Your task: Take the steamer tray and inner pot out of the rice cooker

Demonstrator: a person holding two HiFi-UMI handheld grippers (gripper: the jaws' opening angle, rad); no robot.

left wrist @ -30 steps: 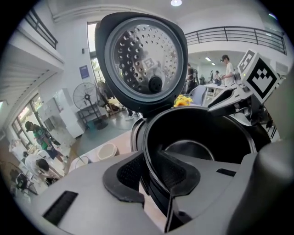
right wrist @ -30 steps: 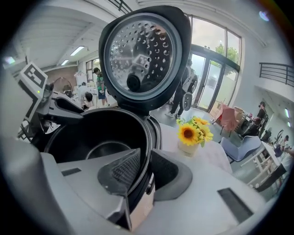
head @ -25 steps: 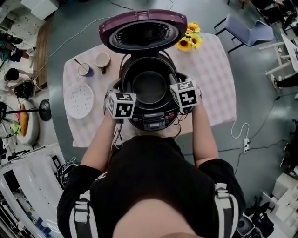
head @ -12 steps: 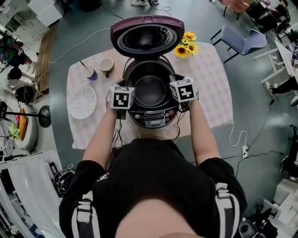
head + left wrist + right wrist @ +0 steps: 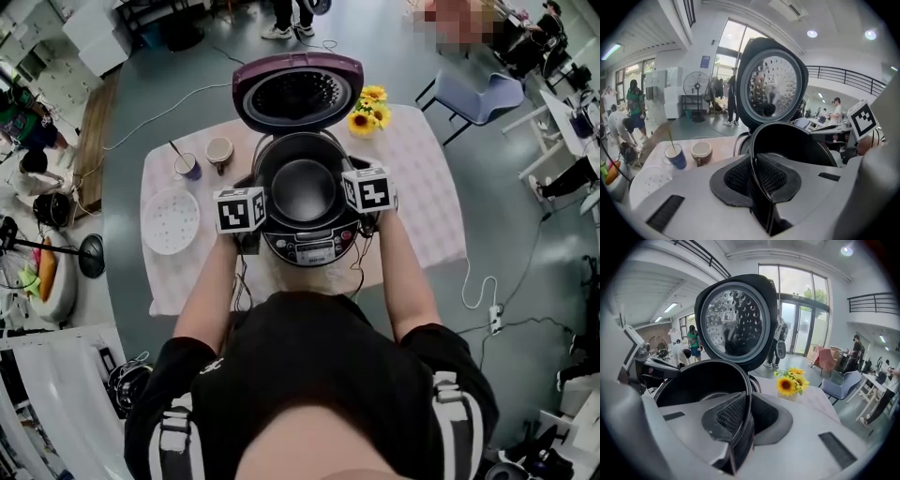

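Observation:
The rice cooker (image 5: 309, 239) stands on the table with its purple lid (image 5: 298, 89) swung up. The dark inner pot (image 5: 303, 187) sits in it. My left gripper (image 5: 260, 194) grips the pot's left rim and my right gripper (image 5: 351, 185) its right rim. In the left gripper view the thin rim (image 5: 754, 140) runs between the pads of the left gripper (image 5: 757, 176), which press on it as the jaws close. The right gripper view shows the same for the right gripper (image 5: 745, 420) on the rim (image 5: 747, 380). The white perforated steamer tray (image 5: 171, 220) lies on the table to the cooker's left.
A blue cup (image 5: 187, 167) with a stick in it and a brown cup (image 5: 219, 150) stand behind the steamer tray. Sunflowers (image 5: 367, 108) stand at the back right of the checked tablecloth (image 5: 422, 187). A chair (image 5: 478, 94) and cables lie beyond on the floor.
Both grippers have risen a little while pinching the pot's rim on either side, and the left gripper has rolled. The steamer tray has not moved.

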